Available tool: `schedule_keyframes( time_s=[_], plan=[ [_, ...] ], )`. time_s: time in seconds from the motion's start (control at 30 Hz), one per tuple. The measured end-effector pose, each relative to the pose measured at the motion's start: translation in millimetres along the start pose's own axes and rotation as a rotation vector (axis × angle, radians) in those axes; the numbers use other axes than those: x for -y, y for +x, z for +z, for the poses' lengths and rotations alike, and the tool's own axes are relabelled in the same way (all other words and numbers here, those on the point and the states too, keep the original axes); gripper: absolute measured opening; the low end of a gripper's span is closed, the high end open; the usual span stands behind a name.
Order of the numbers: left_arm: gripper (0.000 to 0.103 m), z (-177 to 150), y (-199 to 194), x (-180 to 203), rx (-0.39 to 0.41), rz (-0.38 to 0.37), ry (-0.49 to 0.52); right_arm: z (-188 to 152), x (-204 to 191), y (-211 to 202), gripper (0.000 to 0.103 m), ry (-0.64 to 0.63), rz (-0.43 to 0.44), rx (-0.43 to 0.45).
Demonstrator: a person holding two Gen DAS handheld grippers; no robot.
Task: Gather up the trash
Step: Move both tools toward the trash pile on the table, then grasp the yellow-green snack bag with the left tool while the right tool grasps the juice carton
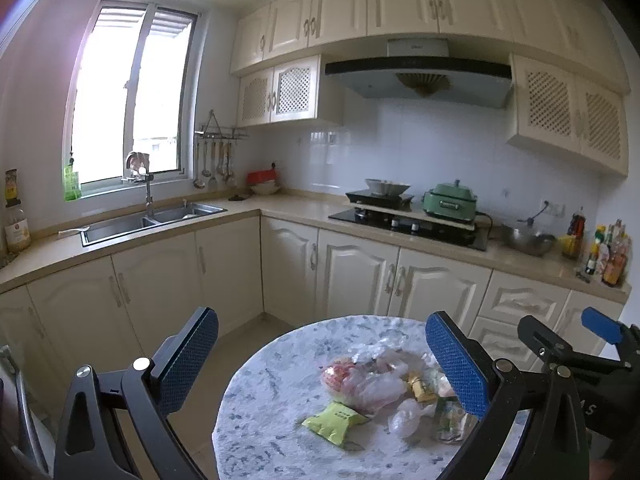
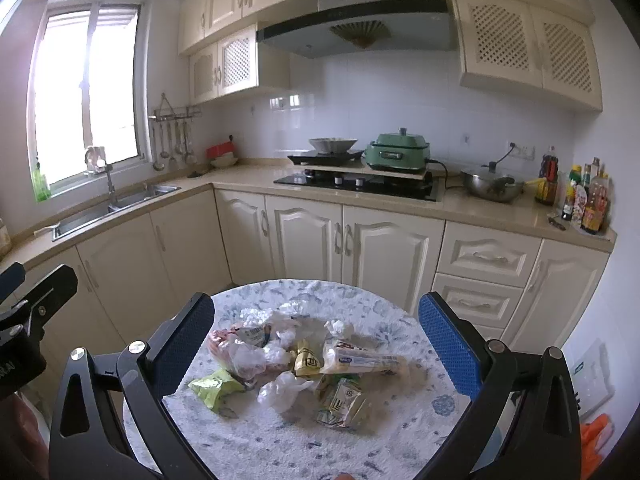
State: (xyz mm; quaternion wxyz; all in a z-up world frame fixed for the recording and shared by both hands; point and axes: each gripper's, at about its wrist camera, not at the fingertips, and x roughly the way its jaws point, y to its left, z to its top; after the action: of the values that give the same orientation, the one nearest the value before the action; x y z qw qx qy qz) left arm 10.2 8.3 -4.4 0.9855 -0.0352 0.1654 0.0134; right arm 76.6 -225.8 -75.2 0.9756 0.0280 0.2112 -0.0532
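Note:
A heap of trash lies on a small round table point(image 2: 280, 440) with a blue-patterned white cloth. In it are a lime green wrapper point(image 2: 214, 388), a crumpled clear bag point(image 2: 282, 392), a yellow packet point(image 2: 307, 362), a long white wrapper point(image 2: 364, 362) and a pinkish bag point(image 2: 234, 350). My right gripper point(image 2: 316, 354) hovers open above the heap, its blue pads far apart. My left gripper point(image 1: 322, 368) is also open, held over the table's left side near the green wrapper point(image 1: 335, 421). The right gripper point(image 1: 592, 344) shows at the left wrist view's right edge.
Cream kitchen cabinets point(image 2: 312, 240) stand behind the table. The counter holds a double sink point(image 2: 116, 204), a black hob point(image 2: 360, 184) with a green cooker point(image 2: 398, 152), a metal bowl point(image 2: 492, 188) and several bottles point(image 2: 580, 196). Something orange point(image 2: 596, 440) lies low at the right.

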Motion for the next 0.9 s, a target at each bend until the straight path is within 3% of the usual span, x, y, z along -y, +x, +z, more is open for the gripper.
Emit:
schedule_keyframes(
  time_s=[0.17,0.37,0.9],
  plan=[
    [0.102,-1.2,17.2,-2.8,-0.023,-0.006,-0.003,-3.2,-0.6,12.1,0.103,-0.009,-0.006,-0.016],
    [0.102,-10.9,51.2,-4.9,-0.1,-0.009,0.002,-19.6,4.1,42.7,0.103,-0.016,-0.016,-0.104],
    [0.102,-56.8,170.1,-2.3,-0.428,0.003,0.051,-102.5,37.7,144.1,0.103,0.013,-0.047,-0.434]
  ],
)
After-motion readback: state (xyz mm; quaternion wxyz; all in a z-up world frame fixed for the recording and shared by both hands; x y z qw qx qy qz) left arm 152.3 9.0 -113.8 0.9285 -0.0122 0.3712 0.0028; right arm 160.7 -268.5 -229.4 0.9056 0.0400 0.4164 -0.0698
